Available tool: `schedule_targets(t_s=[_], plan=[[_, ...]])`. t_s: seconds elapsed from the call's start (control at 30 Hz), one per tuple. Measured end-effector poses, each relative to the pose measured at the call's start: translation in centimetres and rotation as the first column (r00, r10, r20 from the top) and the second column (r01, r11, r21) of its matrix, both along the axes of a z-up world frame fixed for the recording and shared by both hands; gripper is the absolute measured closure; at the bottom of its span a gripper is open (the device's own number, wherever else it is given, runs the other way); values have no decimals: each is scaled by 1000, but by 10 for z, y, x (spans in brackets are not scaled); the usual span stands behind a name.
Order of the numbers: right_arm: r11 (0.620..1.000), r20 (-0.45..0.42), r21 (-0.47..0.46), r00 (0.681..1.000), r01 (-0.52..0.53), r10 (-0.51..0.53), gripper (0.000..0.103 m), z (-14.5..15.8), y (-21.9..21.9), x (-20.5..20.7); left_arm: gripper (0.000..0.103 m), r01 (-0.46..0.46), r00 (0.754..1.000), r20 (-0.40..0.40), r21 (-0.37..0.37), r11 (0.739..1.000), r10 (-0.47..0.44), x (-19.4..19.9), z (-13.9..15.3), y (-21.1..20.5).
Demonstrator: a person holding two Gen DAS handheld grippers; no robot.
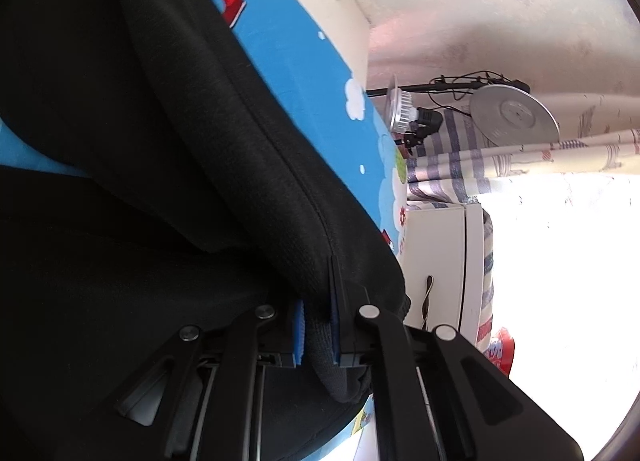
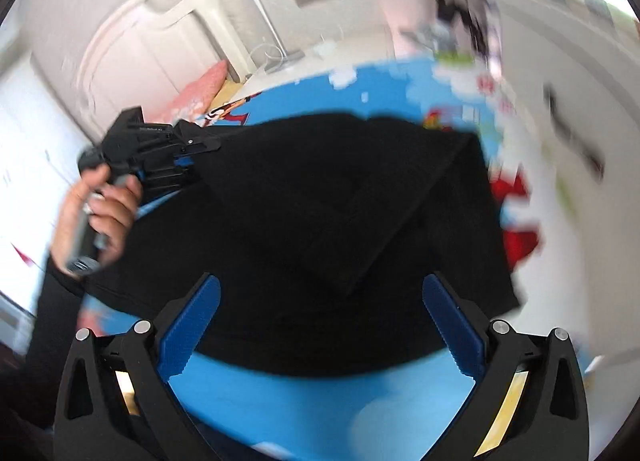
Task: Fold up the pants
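Black pants (image 2: 312, 221) lie partly folded on a blue cartoon-print sheet (image 2: 304, 405). In the left wrist view the pants (image 1: 160, 141) fill the left and centre. My left gripper (image 1: 318, 325) is shut on a black edge of the pants, the cloth pinched between its blue pads (image 1: 299, 331). The left gripper also shows in the right wrist view (image 2: 188, 159), held by a hand at the pants' far left edge. My right gripper (image 2: 320, 325) is open and empty above the pants' near edge, blue pads (image 2: 192, 329) wide apart.
The blue sheet (image 1: 304, 73) covers a bed. A white cabinet (image 1: 440, 261), striped curtains (image 1: 460, 157), a lamp (image 1: 400, 109) and a bright window stand to the right. A white headboard (image 2: 132, 53) and a pink pillow (image 2: 196, 93) lie beyond the pants.
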State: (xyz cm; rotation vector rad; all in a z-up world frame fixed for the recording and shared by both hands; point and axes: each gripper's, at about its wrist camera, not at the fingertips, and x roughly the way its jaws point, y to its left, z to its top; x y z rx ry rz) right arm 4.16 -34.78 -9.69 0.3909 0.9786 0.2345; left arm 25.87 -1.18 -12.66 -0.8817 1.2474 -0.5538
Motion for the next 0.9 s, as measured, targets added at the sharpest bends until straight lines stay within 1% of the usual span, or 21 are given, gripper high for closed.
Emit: schedule_targets(t_s=[0.03,0.07,0.1,0.13,0.2,0.37,0.47,0.5,0.53,0.57,0.6,0.63,0.67,0.7,0.73,0.77,0.8,0.9], plan=[[999,-23,43,999,29,-28,4,-2,-2,-1,94,3,1000,7,-1,1000,-3,0,3,-1],[994,-45,102,998,49,-44,7,-6,-4,-2,94,7,1000,15,-2,1000,-6,-1,6,1],[988,-62,138,997,63,-55,13,-10,-5,-1,94,10,1000,30,1,1000,-10,-1,11,0],[984,-81,154,994,85,-73,15,-12,-5,2,94,12,999,40,6,1000,-13,-1,14,0],[980,-103,154,988,128,-113,16,-19,-5,11,94,14,999,45,7,1000,-14,-3,17,0],[975,-156,165,980,152,-127,26,-38,1,38,94,16,999,38,6,1000,-16,-10,13,11],[970,-177,165,973,180,-150,28,-46,-2,50,94,19,999,42,1,1000,-19,-10,13,8],[969,-179,169,972,181,-150,31,-48,-3,54,94,20,999,44,0,1000,-20,-9,13,7],[969,-183,168,971,183,-152,34,-51,-4,56,94,20,999,44,-1,1000,-20,-9,13,7],[967,-198,167,967,194,-160,48,-54,-4,58,94,22,999,45,-2,1000,-21,-9,12,7],[965,-212,176,965,195,-157,56,-57,-4,60,94,23,999,47,-1,1000,-23,-9,11,7],[965,-222,163,961,204,-166,58,-58,-4,62,94,20,999,49,2,1000,-20,-10,11,7],[966,-216,159,962,206,-169,69,-57,-5,63,94,20,999,48,6,1000,-21,-11,10,8],[968,-204,145,964,204,-173,88,-53,-5,62,94,19,999,49,7,1000,-19,-12,11,9],[971,-187,129,967,202,-176,88,-47,-5,61,94,17,999,52,12,1000,-17,-13,12,10],[969,-174,149,970,198,-171,89,-39,-9,61,94,16,999,51,14,1000,-17,-16,14,12],[970,-158,149,973,193,-169,89,-32,-12,60,94,11,998,54,16,1000,-11,-20,18,14],[975,-90,138,983,172,-161,90,-4,-16,60,94,13,995,96,25,1000,-15,-38,38,14]])
